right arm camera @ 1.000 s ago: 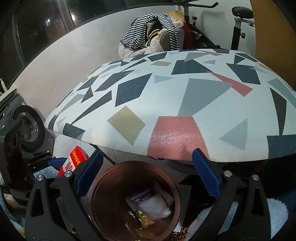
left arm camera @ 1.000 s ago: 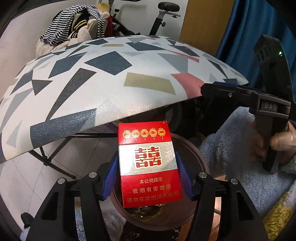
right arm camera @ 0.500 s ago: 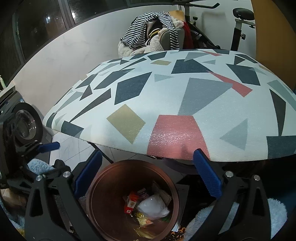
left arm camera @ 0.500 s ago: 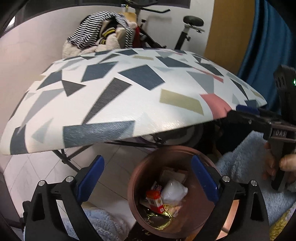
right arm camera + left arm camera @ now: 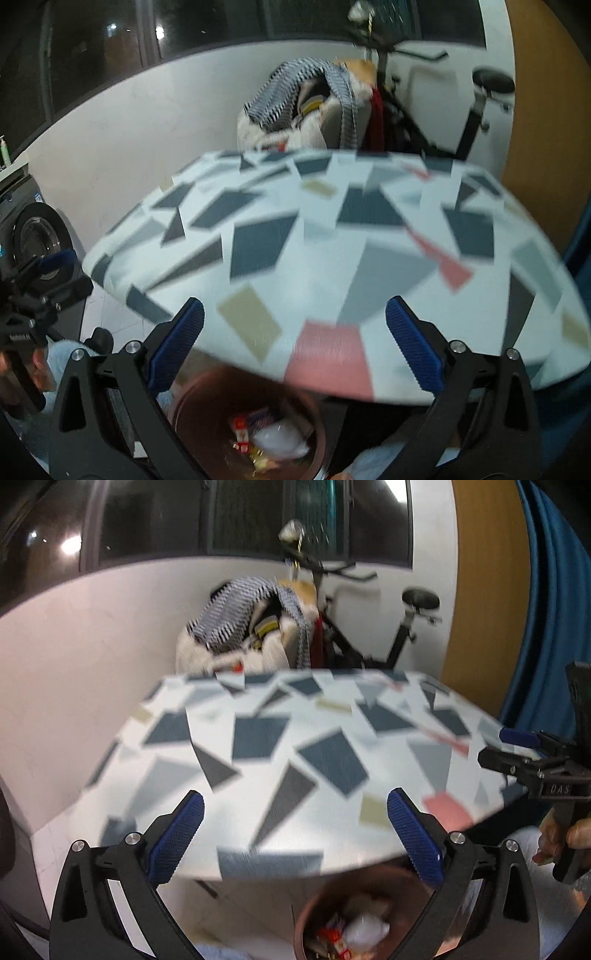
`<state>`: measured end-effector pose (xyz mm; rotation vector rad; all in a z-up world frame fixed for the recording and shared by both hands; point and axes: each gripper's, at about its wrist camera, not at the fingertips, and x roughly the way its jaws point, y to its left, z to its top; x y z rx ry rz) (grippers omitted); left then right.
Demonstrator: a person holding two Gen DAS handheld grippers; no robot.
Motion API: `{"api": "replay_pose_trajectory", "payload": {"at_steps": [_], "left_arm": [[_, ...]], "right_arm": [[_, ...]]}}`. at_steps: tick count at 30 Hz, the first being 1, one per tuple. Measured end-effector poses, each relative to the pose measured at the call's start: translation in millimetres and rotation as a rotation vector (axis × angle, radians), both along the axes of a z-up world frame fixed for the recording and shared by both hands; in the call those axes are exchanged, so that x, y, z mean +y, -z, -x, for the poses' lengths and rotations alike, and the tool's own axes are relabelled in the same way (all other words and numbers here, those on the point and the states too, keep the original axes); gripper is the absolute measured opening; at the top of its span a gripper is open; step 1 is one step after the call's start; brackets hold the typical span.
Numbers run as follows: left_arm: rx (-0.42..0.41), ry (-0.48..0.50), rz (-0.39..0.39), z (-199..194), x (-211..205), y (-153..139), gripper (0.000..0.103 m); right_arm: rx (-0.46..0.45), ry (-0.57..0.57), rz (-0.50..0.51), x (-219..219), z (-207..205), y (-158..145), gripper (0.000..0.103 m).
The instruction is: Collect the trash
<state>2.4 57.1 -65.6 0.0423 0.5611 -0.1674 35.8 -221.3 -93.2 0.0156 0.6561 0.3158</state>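
The left claw (image 5: 295, 834) is standing wide open with nothing between its blue ribbed pads (image 5: 176, 838); it is hovering above the near edge of the white worktop patterned with grey, navy, pink and tan shapes (image 5: 280, 760); the right claw (image 5: 294, 352) is likewise gaping and empty, its blue pads (image 5: 413, 349) spread over the same worktop's front edge (image 5: 332, 258). Below the worktop's rim a round copper-brown bin (image 5: 314, 915) is sitting on the floor, partly tucked under the edge; inside it a red and white cigarette pack (image 5: 332, 938) is lying beside a crumpled white plastic wad (image 5: 365, 932); from the right wrist view the same bin (image 5: 192, 406) is showing the red pack (image 5: 242, 432) and the white wad (image 5: 280, 439) among other scraps too blurred to name. In the left view the right claw's black body (image 5: 532, 764) is reaching in from the right edge, a hand (image 5: 561, 838) gripping its handle; in the right view the left claw's black body (image 5: 33, 291) is sitting at the left edge. Beyond the worktop a black exercise bike (image 5: 369, 635) is standing against the white wall, with a black-and-white striped garment (image 5: 240, 609) draped over a heap of clothes; a grey front-loading washing machine (image 5: 33, 236) is standing at the far left of the right view; both views are smeared with motion blur.
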Motion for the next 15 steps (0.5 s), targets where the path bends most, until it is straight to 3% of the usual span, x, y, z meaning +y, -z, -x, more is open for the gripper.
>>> {"api": "replay_pose_trajectory", "payload": {"at_steps": [7,12,15], "left_arm": [[-0.096,-0.029,0.025,-0.9,6.5,-60.1,0.097],[-0.097,-0.037,0.034,-2.6,9.9,-77.6,0.097],[-0.112,-0.053,-0.008,-1.8,6.6,-83.5,0.097]], "right_arm": [[-0.060,-0.026,0.034,3.8,-14.8,-58.3,0.097],[-0.081,-0.043,0.038,8.0,-15.6,-82.0,0.097],[-0.086,-0.059,0.040,11.0,-14.2,-91.2,0.097]]}}
